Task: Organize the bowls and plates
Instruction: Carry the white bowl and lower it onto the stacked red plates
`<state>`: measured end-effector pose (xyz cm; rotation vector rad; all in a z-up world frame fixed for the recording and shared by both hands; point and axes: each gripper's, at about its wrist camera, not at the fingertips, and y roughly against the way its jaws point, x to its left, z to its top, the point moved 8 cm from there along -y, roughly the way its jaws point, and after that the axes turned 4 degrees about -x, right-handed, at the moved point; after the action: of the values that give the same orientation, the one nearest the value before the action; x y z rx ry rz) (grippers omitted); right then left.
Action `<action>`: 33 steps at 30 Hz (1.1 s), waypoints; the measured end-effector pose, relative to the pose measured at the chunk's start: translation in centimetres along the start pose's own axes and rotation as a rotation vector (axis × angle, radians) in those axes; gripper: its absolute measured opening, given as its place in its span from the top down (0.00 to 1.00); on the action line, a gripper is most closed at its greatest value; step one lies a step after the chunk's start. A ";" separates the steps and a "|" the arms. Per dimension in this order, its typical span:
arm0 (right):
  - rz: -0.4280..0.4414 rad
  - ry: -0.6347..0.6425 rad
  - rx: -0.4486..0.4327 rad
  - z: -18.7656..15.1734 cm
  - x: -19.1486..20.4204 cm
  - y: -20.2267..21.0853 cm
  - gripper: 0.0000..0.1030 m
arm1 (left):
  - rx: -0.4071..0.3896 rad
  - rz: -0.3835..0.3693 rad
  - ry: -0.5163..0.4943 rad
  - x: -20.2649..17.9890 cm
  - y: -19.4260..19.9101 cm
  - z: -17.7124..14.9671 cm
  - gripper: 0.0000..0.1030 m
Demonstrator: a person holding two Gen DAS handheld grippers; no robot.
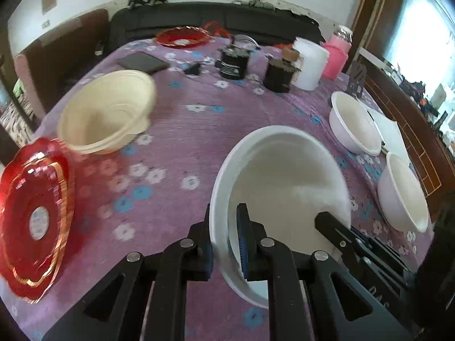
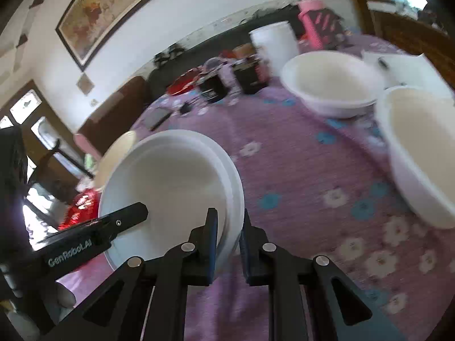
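White bowl stack (image 1: 284, 176) | both grippers clamp rim (nothing inside)

White walls (image 2: 159, 32) enclose the room. A large framed painting (image 2: 113, 2) hangs above a black sofa (image 1: 216, 20). A bright window (image 1: 423, 31) in dark wood framing stands at right. Glazed doors (image 2: 31, 119) admit daylight at left. A floral purple tablecloth (image 1: 182, 130) covers the table.

In the right wrist view, white letters "GenRobot.AI" stand on the black finger of the left tongs (image 2: 125, 218). The black jars (image 1: 233, 64) carry white print, but it is too blurred to read.
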<state>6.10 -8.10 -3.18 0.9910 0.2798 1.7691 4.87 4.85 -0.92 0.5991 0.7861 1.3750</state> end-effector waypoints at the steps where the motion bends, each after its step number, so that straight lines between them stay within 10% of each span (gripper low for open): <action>1: 0.019 -0.001 0.012 -0.2 0.8 0.1 0.85 | -0.003 0.004 0.009 0.6 0.7 -0.2 0.87; 17: 0.164 0.276 0.105 -2.5 21.8 -1.8 0.84 | -0.173 0.157 0.238 18.5 11.5 0.5 0.87; 33: 0.009 0.408 0.268 -6.9 26.5 -13.4 0.84 | -0.031 0.236 0.342 28.0 3.7 -1.2 0.74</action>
<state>6.98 22.39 -2.62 0.8049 0.7875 1.9681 2.14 32.96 -2.66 0.4468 0.9873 1.7321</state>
